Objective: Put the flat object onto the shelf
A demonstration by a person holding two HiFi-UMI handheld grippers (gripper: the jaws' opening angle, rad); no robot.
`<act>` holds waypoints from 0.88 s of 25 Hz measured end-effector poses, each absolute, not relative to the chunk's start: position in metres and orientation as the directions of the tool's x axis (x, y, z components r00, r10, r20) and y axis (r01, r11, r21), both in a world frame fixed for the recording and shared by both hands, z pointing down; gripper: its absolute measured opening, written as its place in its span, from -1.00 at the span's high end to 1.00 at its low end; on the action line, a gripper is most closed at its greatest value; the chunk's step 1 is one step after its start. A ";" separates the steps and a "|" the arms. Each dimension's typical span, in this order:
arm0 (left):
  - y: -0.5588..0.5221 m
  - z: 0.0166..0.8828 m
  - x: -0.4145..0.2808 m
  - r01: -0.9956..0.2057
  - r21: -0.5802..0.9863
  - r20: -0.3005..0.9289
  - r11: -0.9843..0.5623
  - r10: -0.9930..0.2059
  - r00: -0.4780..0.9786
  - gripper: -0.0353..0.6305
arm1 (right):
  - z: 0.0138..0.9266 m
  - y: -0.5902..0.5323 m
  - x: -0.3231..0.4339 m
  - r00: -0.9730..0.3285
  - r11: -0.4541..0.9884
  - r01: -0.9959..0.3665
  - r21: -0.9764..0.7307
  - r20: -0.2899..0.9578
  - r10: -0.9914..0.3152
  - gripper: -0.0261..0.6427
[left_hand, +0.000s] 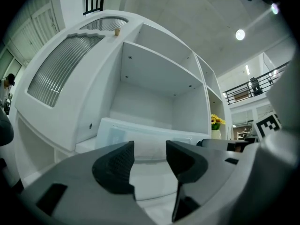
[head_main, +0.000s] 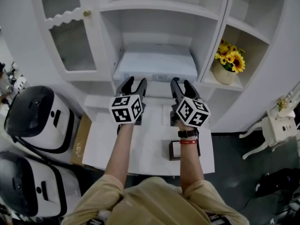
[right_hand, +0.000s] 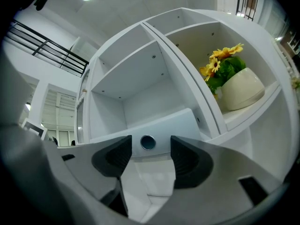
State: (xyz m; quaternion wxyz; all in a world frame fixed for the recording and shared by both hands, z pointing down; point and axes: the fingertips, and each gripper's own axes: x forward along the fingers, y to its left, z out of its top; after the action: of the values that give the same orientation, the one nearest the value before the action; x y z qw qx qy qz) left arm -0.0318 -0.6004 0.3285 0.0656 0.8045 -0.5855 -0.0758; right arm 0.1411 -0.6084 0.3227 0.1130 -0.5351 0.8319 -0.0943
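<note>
The flat white object [head_main: 157, 64] lies in the middle compartment of the white shelf unit [head_main: 159, 6], its front edge overhanging slightly. It also shows in the left gripper view as a pale slab [left_hand: 140, 136], and in the right gripper view [right_hand: 164, 125] with a round dark hole in its front face. My left gripper [head_main: 134, 83] is level just in front of its left end, jaws apart with nothing between them [left_hand: 150, 150]. My right gripper [head_main: 182, 84] stands the same way before the right end, also open and holding nothing [right_hand: 151, 148].
A cream vase of sunflowers [head_main: 228, 63] [right_hand: 236, 86] stands in the compartment to the right. A ribbed-glass cabinet door [head_main: 70, 36] is at upper left. Below my arms is a low white table [head_main: 150, 139] with a small dark frame [head_main: 174, 150]. Two white-and-black machines [head_main: 40, 118] stand at left.
</note>
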 end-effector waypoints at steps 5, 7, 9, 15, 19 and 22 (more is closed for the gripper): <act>-0.609 0.328 -0.032 -0.924 0.222 -0.048 -0.310 -0.950 0.307 0.21 | 0.323 -0.616 0.141 -0.411 0.416 -0.865 -0.281 -0.080 -0.908 0.11; -0.612 0.329 -0.032 -0.927 0.216 -0.044 -0.307 -0.951 0.305 0.21 | 0.324 -0.618 0.141 -0.417 0.421 -0.861 -0.286 -0.078 -0.905 0.11; -0.616 0.329 -0.031 -0.931 0.208 -0.038 -0.299 -0.954 0.298 0.21 | 0.326 -0.620 0.141 -0.422 0.424 -0.857 -0.294 -0.072 -0.904 0.11; -0.624 0.331 -0.031 -0.950 0.174 -0.018 -0.258 -0.966 0.259 0.21 | 0.326 -0.623 0.143 -0.416 0.417 -0.865 -0.279 -0.064 -0.907 0.15; -0.624 0.333 -0.029 -0.961 0.108 -0.003 -0.255 -0.967 0.256 0.21 | 0.327 -0.622 0.143 -0.411 0.408 -0.865 -0.293 -0.055 -0.910 0.15; -0.617 0.336 -0.028 -0.963 0.080 -0.001 -0.258 -0.966 0.259 0.21 | 0.327 -0.616 0.143 -0.400 0.397 -0.865 -0.306 -0.056 -0.915 0.15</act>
State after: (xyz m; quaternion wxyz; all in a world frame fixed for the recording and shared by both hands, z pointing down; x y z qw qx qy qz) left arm -0.0280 -0.6172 0.3356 0.0313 0.7928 -0.6082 -0.0246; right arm 0.1427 -0.6163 0.3272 0.1077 -0.5370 0.8288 -0.1145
